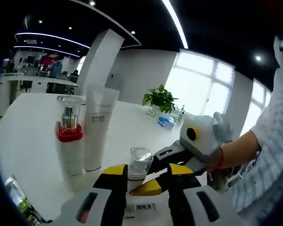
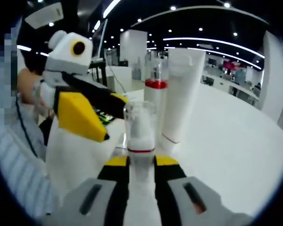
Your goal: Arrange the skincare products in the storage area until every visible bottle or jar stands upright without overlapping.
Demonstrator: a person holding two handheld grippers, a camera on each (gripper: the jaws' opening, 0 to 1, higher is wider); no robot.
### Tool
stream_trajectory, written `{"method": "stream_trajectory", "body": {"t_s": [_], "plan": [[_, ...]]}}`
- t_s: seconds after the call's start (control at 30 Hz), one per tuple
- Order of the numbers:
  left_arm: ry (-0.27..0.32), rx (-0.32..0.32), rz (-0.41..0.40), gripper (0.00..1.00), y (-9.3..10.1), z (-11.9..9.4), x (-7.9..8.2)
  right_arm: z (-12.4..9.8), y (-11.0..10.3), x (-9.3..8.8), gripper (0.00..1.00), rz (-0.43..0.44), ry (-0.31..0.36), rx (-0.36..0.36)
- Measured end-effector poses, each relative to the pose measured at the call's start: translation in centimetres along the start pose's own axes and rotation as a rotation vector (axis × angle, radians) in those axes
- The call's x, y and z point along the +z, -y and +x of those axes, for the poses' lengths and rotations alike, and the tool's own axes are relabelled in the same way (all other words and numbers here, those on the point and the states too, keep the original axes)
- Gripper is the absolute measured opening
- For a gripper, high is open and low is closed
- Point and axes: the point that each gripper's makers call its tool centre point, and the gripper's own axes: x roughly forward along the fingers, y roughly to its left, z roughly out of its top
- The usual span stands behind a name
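Note:
A small white bottle (image 2: 140, 141) with a clear cap and a red ring stands between my right gripper's (image 2: 141, 161) yellow-tipped jaws, which are shut on its body. In the left gripper view the same small bottle (image 1: 139, 162) sits just beyond my left gripper (image 1: 148, 170), whose jaws stand wide apart on either side without touching it. The right gripper (image 1: 156, 170) reaches in there from the right. Behind stand a tall white bottle (image 1: 68, 136) (image 2: 155, 101) with a red collar and a white tube (image 1: 98, 127) (image 2: 181, 94), both upright and side by side. The left gripper (image 2: 101, 108) shows at the left of the right gripper view, open.
Everything rests on a wide white table (image 1: 33, 141). A potted plant (image 1: 160, 98) and a blue pack (image 1: 166, 121) sit at its far side. A green-labelled item (image 1: 19, 202) lies at the near left. A person's hand (image 1: 228, 155) holds the right gripper.

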Motion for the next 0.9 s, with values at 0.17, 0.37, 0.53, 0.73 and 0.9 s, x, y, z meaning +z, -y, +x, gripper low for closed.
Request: {"method": "stream_trajectory", "body": {"t_s": [0.17,0.37,0.53,0.73,0.9], "plan": [[-0.012,-0.006,0.014,0.35,-0.1,0.0,-0.3,-0.3,0.2,0.1,0.18,0.027,0.013,-0.016],[-0.062,0.002,0.033,0.35,-1.0,-0.2,-1.4,0.0,0.6,0.2,0.19,0.051,0.008,-0.021],[-0.084,-0.025,0.048,0.40,-1.3,-0.2,-1.8,-0.2,0.7,-0.2,0.27,0.072,-0.001,-0.018],[-0.142,-0.050,0.086,0.42,-1.7,0.3,-2.7,-0.2,1.0,-1.4,0.26,0.089,-0.030,-0.037],[-0.160,-0.045,0.105,0.42,-1.9,0.3,-3.1,-0.5,1.4,-1.9,0.25,0.095,-0.036,-0.054]]}}
